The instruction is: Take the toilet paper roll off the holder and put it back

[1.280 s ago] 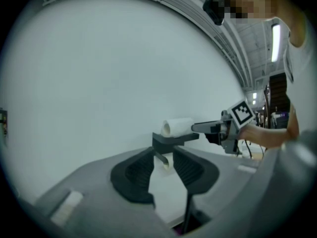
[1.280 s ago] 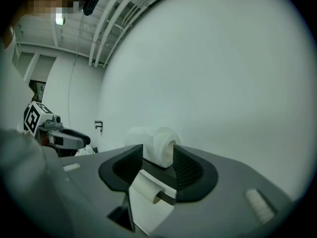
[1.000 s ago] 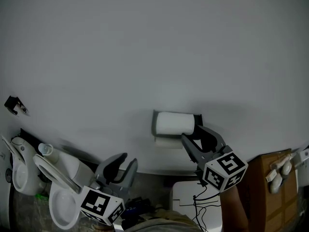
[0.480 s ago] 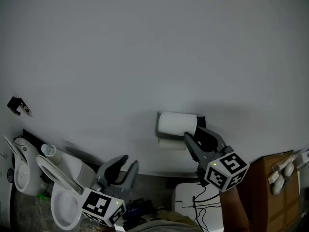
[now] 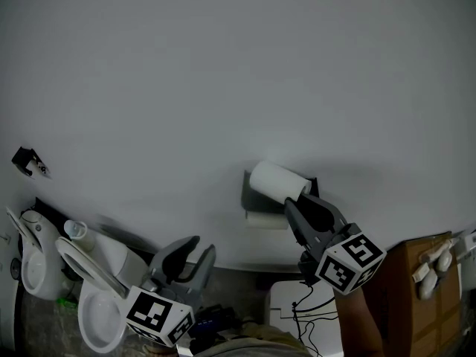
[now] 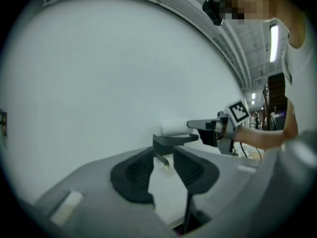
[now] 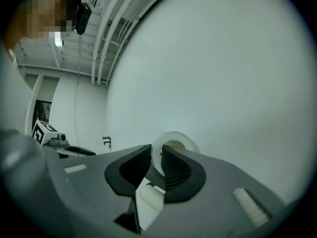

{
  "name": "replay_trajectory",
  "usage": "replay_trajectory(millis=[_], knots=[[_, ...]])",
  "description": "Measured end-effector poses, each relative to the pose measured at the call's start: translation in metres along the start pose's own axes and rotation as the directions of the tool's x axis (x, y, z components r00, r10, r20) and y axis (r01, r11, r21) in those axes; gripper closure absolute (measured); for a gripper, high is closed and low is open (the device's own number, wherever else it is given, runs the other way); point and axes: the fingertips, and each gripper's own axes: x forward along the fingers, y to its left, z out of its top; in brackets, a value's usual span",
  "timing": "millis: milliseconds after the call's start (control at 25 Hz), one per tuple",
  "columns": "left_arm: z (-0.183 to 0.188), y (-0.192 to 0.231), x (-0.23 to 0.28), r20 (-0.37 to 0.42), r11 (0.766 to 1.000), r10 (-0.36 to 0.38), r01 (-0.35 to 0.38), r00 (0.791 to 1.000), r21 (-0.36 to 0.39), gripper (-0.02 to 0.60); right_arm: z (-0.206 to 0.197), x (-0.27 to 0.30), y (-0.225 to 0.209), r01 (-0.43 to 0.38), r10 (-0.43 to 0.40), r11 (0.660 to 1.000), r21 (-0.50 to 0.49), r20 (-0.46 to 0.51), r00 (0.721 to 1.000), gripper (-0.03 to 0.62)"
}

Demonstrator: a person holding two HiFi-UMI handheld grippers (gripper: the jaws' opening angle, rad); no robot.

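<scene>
- The left gripper hangs low and nearest the person. Its fingers are spread with nothing between them, and a toilet stands just to their left.
- Further out, the right gripper points level at the wall. Its jaws have just been closing, and the fingers now pinch the end wall of the toilet paper roll. One finger is outside the paper and the other seems to sit in the hollow middle.
- The toilet paper roll lies straight ahead of those fingers, tilted. Its gripped end is raised and its far end is still against the holder.
- A loose sheet hangs below the holder, under and to the left of the right fingertips.
- The roll is likely light and soft, so a hard squeeze would dent the paper. The cardboard tube inside should be stiffer.
- Holding through the tube's end, as here, looks sound. A grip across the full body would also do.
- The loose sheet may unwind or snag as the roll comes away.
</scene>
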Motion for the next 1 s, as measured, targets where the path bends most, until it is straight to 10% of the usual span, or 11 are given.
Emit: replay_trajectory(millis=[600,1000], knots=[[0.019,0.01,-0.016,0.038,1.0,0.013,-0.013,0.999,0.008,0.439,0.006,0.007,0.057,-0.174,0.173,0.985,0.016,0.021,0.985,0.525],[0.013,0.034,-0.062,0.036,0.99,0.138,-0.138,0.99,-0.02,0.425,-0.008,0.026,0.134,-0.4,0.401,0.916,0.034,-0.009,0.916,0.525]])
